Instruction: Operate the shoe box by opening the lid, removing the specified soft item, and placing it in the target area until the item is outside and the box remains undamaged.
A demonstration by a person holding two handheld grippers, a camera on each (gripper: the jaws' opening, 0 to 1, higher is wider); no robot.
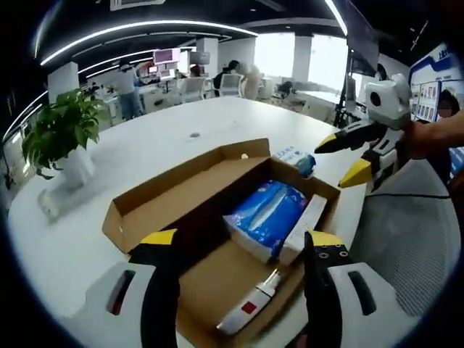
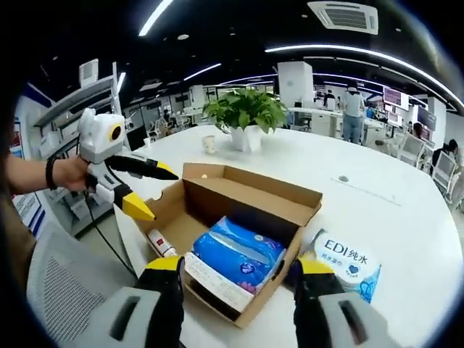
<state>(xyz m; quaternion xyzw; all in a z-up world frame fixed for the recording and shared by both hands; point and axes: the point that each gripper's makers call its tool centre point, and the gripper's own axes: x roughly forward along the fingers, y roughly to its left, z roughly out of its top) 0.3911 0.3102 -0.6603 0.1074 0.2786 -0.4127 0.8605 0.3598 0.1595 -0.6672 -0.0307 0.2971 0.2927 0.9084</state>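
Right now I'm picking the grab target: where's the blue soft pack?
The blue soft pack lies inside the open shoe box, beside a white carton, in the right gripper view just ahead of the jaws.

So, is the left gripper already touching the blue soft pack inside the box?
Apart. In the right gripper view, the left gripper is open above the box's edge, with clear space between it and the blue pack.

In the left gripper view, the left gripper [image 1: 243, 250] is pointing forward with its yellow-tipped fingers [image 1: 159, 238] spread apart and holding nothing. The right gripper [image 1: 343, 157] is reaching in from the right, gripped by a hand [image 1: 419, 138], its fingers parted. In the right gripper view, the right gripper [image 2: 239, 272] is likewise standing wide, while the left gripper [image 2: 150, 190] is hovering at left, fingers parted.
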